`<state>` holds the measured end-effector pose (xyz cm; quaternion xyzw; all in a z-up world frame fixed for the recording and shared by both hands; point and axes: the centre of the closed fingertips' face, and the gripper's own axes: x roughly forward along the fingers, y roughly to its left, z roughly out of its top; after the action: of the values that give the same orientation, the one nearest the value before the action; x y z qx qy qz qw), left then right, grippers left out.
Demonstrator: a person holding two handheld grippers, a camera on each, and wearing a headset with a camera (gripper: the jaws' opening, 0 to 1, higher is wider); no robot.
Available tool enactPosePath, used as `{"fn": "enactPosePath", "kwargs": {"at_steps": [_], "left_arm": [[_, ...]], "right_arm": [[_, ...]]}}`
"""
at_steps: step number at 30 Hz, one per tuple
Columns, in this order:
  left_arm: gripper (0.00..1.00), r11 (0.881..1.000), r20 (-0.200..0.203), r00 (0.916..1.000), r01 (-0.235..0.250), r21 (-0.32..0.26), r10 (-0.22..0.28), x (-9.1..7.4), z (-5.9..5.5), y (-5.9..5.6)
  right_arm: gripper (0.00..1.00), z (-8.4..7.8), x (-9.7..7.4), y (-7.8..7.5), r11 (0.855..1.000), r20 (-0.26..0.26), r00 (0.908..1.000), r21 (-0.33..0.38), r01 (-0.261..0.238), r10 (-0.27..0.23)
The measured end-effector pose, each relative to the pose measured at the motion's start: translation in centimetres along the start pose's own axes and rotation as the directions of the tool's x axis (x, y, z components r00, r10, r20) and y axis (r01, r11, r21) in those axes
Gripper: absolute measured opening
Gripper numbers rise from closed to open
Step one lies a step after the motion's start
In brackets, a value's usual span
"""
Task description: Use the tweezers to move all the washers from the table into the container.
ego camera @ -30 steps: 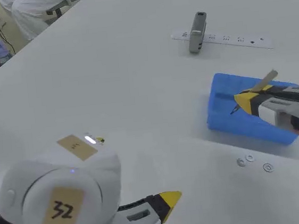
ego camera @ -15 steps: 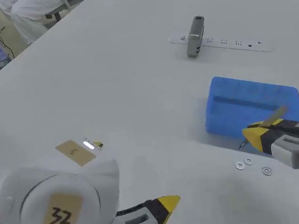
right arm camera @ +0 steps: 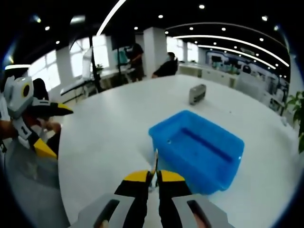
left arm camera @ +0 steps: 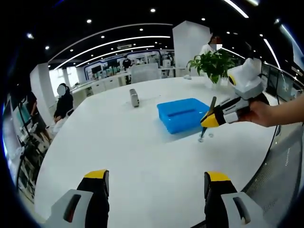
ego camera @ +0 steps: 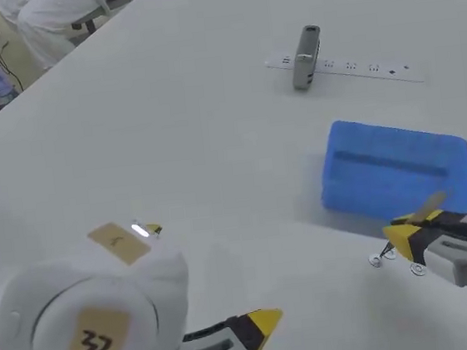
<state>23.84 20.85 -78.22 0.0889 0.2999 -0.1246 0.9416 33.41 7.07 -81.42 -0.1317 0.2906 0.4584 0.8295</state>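
My right gripper (right arm camera: 153, 175) is pinching the tweezers (right arm camera: 155, 164), and their tips point down at the washers (ego camera: 417, 268) lying on the table (ego camera: 212, 127) just beside the blue container (ego camera: 400, 170). My left gripper (left arm camera: 156, 176) is spread wide and holds nothing, well apart from them.

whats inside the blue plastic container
In the right gripper view the floor of the blue rectangular plastic container looks bare; its near wall hides the strip behind it; tiny things could go unseen.
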Motion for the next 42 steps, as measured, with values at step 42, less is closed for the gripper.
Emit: {"fn": "enactPosePath", "kwargs": {"at_steps": [42], "left_arm": [[0.84,1.0,0.006,1.0,-0.004,0.016,0.004,0.0,0.1,0.0]], "right_arm": [[0.02,8.2,-1.4,-3.8,0.995,0.153,0.9853,-0.05,0.084,-0.075]]}}
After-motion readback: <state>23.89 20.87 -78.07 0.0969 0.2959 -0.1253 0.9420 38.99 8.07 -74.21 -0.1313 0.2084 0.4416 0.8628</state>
